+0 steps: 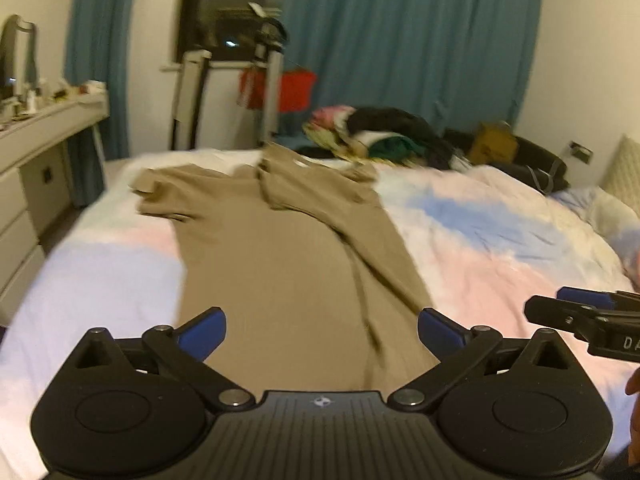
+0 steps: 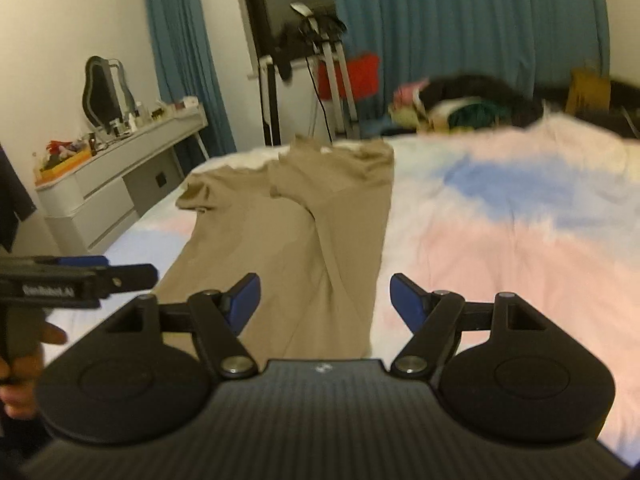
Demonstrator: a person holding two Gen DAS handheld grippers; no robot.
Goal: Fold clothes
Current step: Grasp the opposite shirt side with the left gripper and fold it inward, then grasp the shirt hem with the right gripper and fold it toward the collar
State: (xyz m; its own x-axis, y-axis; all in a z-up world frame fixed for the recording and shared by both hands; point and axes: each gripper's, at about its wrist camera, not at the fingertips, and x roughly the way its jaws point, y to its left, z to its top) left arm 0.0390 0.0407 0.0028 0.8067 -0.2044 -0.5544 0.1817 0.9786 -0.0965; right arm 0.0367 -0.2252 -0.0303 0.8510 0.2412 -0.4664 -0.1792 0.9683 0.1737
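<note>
**Q:** Left wrist view: what lies ahead of you?

**A:** A bed (image 1: 500, 248) fills most of it, under a pale cover of pink, blue and white. Behind it hang teal curtains (image 1: 400, 40) beside a dark window. A white dresser (image 1: 36, 140) stands at the left.

**Q:** And the clothes?

**A:** A tan garment (image 1: 280, 248) lies lengthwise on the cover, running away from me. Its right side is folded over onto the middle; one short sleeve sticks out at the far left. A pile of clothes (image 1: 380, 132) sits at the far edge of the bed, well apart from it.

**Q:** Your jaws?

**A:** My left gripper (image 1: 322, 330) is spread wide above the garment's near end, nothing between its blue pads. My right gripper (image 2: 325, 300) is also spread, empty, over the garment's right edge. Neither touches the cloth. In the right wrist view, my hand (image 2: 24, 364) holds the left gripper's handle at the left edge.
</note>
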